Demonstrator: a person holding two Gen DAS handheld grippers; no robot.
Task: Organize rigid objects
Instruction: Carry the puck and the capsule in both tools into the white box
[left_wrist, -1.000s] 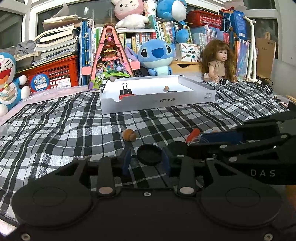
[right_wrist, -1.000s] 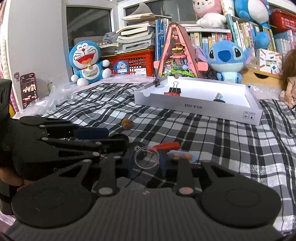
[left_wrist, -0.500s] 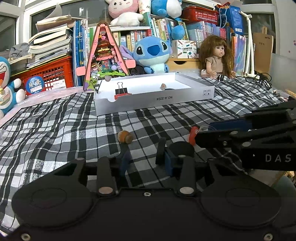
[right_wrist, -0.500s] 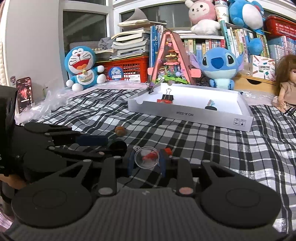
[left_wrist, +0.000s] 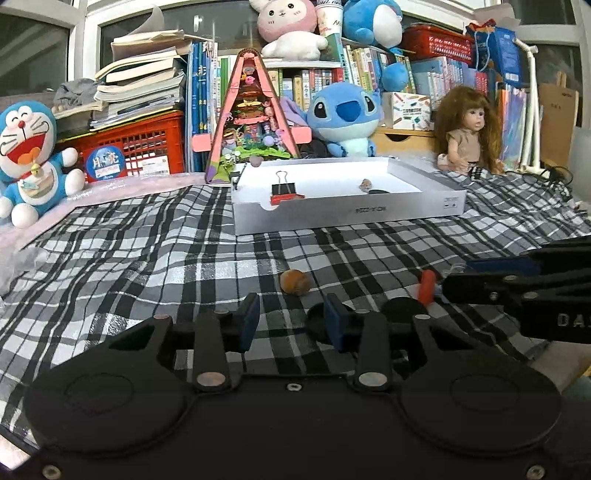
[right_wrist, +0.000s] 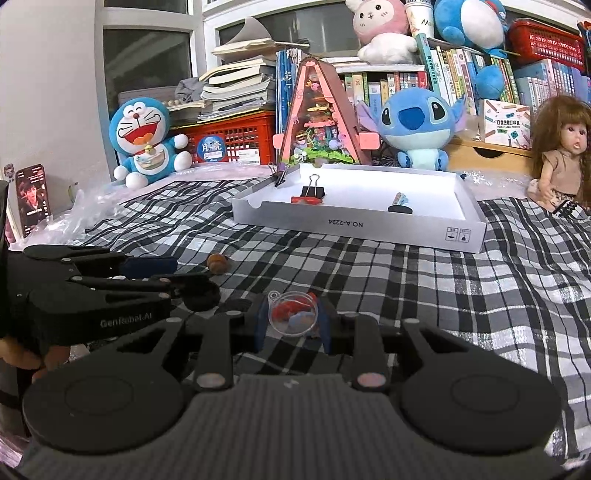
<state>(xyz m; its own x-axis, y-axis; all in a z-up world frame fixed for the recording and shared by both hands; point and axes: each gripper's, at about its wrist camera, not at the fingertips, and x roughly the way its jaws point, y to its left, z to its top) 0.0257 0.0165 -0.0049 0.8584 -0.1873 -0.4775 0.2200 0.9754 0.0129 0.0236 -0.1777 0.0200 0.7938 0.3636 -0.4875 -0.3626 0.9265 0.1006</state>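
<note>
- right gripper (right_wrist: 293, 323) clamping a clear ball (right_wrist: 293, 314) just above the plaid cloth (right_wrist: 443, 295)
- left gripper (left_wrist: 291, 319) sitting released, nothing between its fingers; black disc (left_wrist: 317, 325) lying beside one pad
- white tray (left_wrist: 347, 212) sitting toward the cloth's far edge, binder clip (left_wrist: 284, 192) inside

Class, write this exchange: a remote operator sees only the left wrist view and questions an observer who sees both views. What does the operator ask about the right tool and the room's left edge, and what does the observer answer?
Operator: What is in the right tool? I see only something red at its tip.
Observer: A clear capsule sits between its pads, with red and blue pieces inside.
Operator: Is anything left of the Doraemon plush?
Observer: Yes, a phone stands against the wall, its screen lit.
</note>
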